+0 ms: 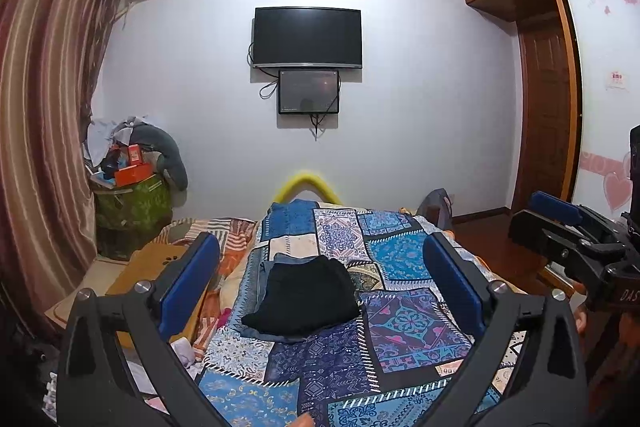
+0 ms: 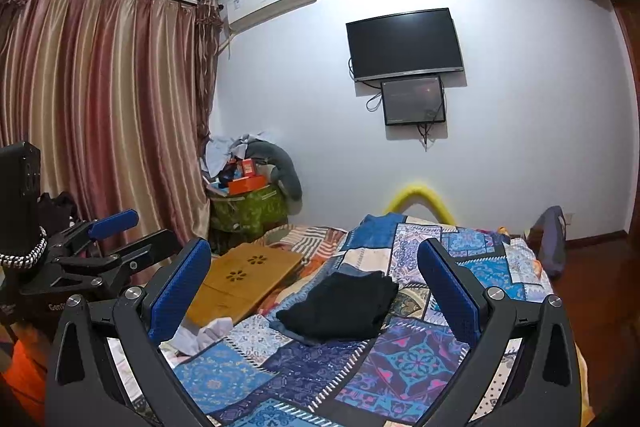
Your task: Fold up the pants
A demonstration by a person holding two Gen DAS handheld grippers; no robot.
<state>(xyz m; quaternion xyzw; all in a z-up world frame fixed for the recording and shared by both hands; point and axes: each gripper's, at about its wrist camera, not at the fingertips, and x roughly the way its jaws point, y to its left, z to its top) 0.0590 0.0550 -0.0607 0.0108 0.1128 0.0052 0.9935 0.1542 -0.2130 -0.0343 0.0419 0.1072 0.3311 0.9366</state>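
Folded black pants (image 1: 306,297) lie on top of a folded blue-grey garment (image 1: 267,271) on the patterned blue bedspread (image 1: 404,331). They also show in the right wrist view (image 2: 340,307). My left gripper (image 1: 320,267) is open and empty, held above the bed with the pants seen between its blue pads. My right gripper (image 2: 316,271) is open and empty too, likewise above and short of the pants. The right gripper shows at the right edge of the left wrist view (image 1: 560,223), and the left gripper shows at the left edge of the right wrist view (image 2: 108,235).
A wooden lap tray (image 2: 244,279) lies on the bed's left side, with crumpled white cloth (image 2: 208,335) near it. A cluttered green box (image 2: 248,207) stands by the curtain (image 2: 100,127). A TV (image 1: 307,37) hangs on the far wall. A wardrobe (image 1: 540,87) stands at the right.
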